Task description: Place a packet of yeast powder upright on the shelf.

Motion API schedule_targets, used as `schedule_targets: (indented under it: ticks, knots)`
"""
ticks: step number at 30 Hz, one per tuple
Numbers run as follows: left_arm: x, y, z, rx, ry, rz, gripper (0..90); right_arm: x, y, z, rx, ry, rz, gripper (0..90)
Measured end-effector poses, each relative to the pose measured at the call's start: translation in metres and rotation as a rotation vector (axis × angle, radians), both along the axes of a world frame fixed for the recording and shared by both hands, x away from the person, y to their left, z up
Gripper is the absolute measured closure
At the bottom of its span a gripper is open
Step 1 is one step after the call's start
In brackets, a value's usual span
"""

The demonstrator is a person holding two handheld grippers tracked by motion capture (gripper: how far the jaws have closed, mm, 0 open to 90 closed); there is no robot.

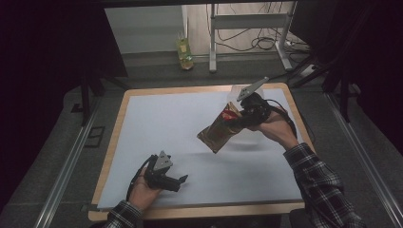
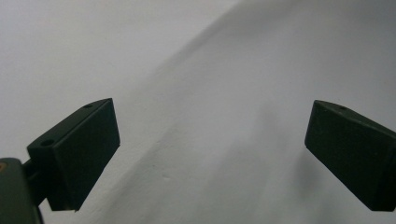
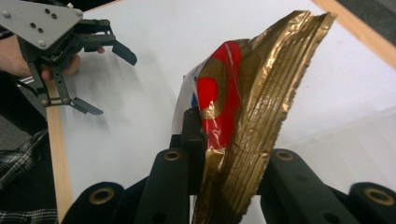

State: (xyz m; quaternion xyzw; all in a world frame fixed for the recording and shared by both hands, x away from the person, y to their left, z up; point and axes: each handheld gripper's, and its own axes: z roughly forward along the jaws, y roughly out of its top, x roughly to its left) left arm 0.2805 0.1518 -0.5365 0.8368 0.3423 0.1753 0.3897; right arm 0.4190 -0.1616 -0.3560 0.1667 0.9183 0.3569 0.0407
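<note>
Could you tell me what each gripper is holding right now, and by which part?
The right gripper is shut on the gold snack bag at its crimped end seam. The left gripper is open and holds nothing.

The pouch (image 3: 261,107) looked like glossy gold foil, crinkled and ribbed along its sealed edge, with a shiny red patch under a clear, reflective plastic film. The right gripper (image 3: 219,186) that clamped it was matt black plastic with brass-coloured rings set in its pivots. The left gripper (image 3: 100,79), toward ten o'clock in the right gripper view, carried a dull grey metal plate (image 3: 39,21) with small screw holes; its pads (image 2: 77,149) were matt black and smooth. The worktop (image 1: 157,123) wore a smooth, matt white sheet, faintly creased, bordered by pale bare wood (image 1: 121,118). The sleeve (image 1: 321,185) was soft checked cloth.
</note>
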Motion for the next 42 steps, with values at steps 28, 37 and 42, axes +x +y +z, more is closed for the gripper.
schedule_targets:
  ticks: [28, 37, 42]
  knots:
    - [-0.002, -0.002, -0.001, 0.007, -0.054, -0.021, 1.4, 0.035, -0.038, 0.069, -0.059, -0.156, -0.085, 76.8]
    - [-0.001, -0.001, -0.001, 0.005, -0.052, -0.019, 1.4, 0.055, -0.061, 0.076, -0.119, -0.182, -0.142, 77.1]
    - [-0.001, -0.002, -0.002, 0.008, -0.051, -0.020, 1.4, 0.066, -0.071, 0.071, -0.154, -0.208, -0.157, 77.2]
